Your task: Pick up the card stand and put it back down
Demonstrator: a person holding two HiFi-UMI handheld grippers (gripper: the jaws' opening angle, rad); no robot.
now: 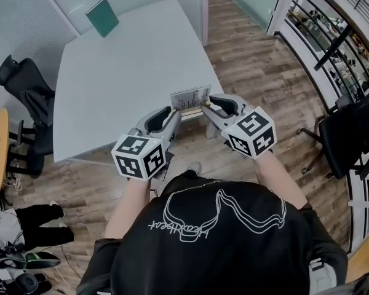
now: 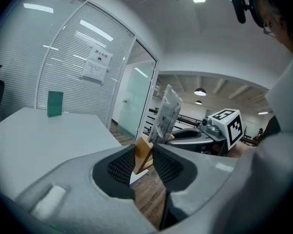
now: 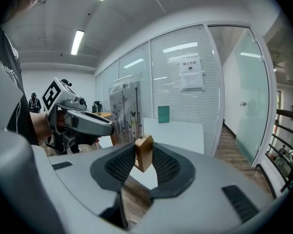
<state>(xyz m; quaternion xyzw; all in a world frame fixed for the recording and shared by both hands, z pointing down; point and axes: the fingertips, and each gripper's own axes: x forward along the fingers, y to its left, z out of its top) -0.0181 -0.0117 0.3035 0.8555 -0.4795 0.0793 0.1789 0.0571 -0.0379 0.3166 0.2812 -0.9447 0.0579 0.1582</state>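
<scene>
The card stand [image 1: 189, 101] hangs just above the near edge of the table [image 1: 123, 66], with the left gripper [image 2: 144, 161] clenched on one end of it and the right gripper [image 3: 143, 156] on the other. To set it down well, lower both hands together and level. Land it flat, inside that edge, and only then let go.

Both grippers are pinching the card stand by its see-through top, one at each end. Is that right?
No. The left gripper and right gripper pinch the card stand, one at each end, by its wooden base, not its see-through top. Both gripper views show it.
</scene>
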